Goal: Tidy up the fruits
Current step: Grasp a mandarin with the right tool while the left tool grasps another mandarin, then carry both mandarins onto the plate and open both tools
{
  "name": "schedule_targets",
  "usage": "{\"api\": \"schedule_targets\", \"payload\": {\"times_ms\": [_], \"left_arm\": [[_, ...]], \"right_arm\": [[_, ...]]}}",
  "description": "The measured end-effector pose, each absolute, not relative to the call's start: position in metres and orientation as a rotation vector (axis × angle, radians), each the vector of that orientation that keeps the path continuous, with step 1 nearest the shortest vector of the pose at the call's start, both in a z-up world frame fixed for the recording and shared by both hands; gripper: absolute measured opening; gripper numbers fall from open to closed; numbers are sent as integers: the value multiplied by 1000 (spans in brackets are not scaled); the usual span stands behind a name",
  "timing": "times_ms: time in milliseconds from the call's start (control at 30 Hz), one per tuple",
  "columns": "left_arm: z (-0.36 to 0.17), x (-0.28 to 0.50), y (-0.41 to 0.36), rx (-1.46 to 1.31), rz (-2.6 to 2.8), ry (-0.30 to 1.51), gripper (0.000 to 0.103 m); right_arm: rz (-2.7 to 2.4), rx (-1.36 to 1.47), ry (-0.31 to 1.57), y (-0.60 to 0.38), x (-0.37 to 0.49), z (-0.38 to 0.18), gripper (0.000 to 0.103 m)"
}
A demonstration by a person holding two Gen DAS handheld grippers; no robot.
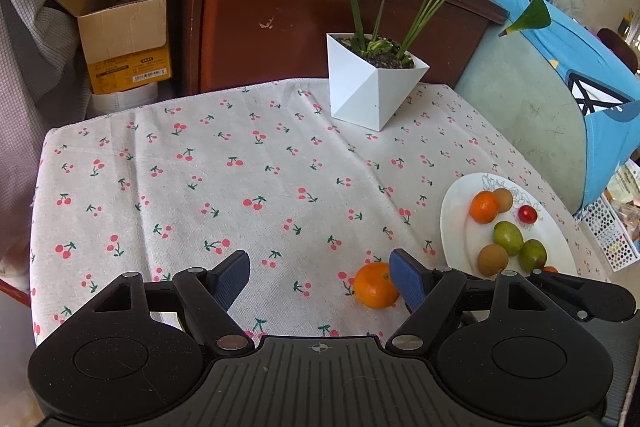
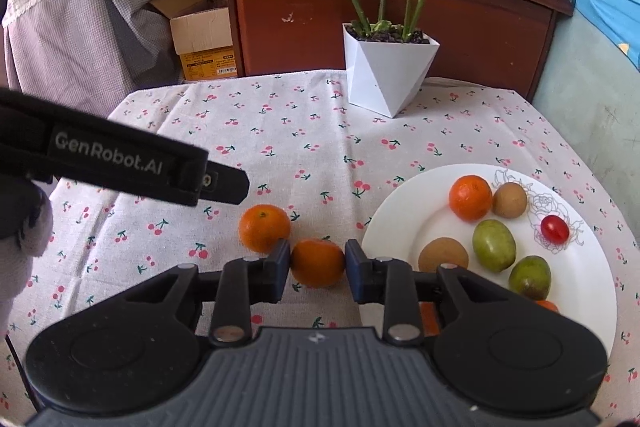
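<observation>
White round plate [image 2: 404, 211] at the surface's right side holds one orange mandarin [image 2: 470, 197], two brown fuzzy kiwis [image 2: 509, 199] [image 2: 443, 254], two smooth green oval fruits [image 2: 493, 245] [image 2: 530, 277], and one glossy red cherry tomato [image 2: 555, 228] on a line-drawn flower print. An orange sliver of another fruit [image 2: 547, 305] shows at the plate's near edge, mostly hidden behind the tool body.

Off the plate: right tool [image 2: 317, 263] clamped on a mandarin [image 2: 318, 262], blue pads pressing both sides, just left of the plate rim. Peel dimpled, round, matte orange. Cannot tell if it is lifted or resting on the cloth. Second loose mandarin [image 2: 264, 227] lies on the cloth just beyond-left, green stem dot on top, close beside the held one; touching or not is unclear.

Left tool [image 1: 319, 279] released, fingers spread wide, hovering low over the cloth; the loose mandarin [image 1: 376, 285] sits against the inner side of its right blue pad [image 1: 406, 279]. Left tool's black body with "GenRobot.AI" lettering [image 2: 108, 159] crosses the right wrist view.

Surface [image 1: 200, 167] covered in off-white woven cloth with a small red cherry print. White faceted angular planter [image 1: 370, 87] with soil and long green leaves at the far edge. Behind: dark red-brown wooden cabinet [image 1: 280, 19], open cardboard box [image 1: 124, 23], blue fabric [image 1: 600, 75] over a pale green seat.
</observation>
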State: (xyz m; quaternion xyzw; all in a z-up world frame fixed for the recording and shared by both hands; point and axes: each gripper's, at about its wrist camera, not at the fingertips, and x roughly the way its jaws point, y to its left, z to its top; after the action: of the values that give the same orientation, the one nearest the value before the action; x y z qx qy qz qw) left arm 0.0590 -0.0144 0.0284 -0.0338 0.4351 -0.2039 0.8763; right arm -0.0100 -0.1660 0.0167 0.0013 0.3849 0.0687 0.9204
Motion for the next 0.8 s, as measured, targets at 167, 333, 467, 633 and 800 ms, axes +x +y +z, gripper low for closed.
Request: {"api": "schedule_targets", "payload": {"times_ms": [167, 333, 467, 633, 800], "left_arm": [[26, 54, -16, -57, -445, 907, 77], [26, 47, -25, -21, -487, 883, 76], [19, 40, -38, 13, -518, 872, 75], [12, 34, -51, 60, -538, 847, 62], [6, 36, -56, 63, -519, 847, 48]], "right_arm": [[111, 95, 760, -184, -16, 27, 29], [40, 223, 727, -210, -18, 39, 30], [4, 302, 710, -225, -20, 45, 30], [-23, 312, 696, -234, -24, 50, 30], [-39, 336, 689, -243, -29, 54, 30]]}}
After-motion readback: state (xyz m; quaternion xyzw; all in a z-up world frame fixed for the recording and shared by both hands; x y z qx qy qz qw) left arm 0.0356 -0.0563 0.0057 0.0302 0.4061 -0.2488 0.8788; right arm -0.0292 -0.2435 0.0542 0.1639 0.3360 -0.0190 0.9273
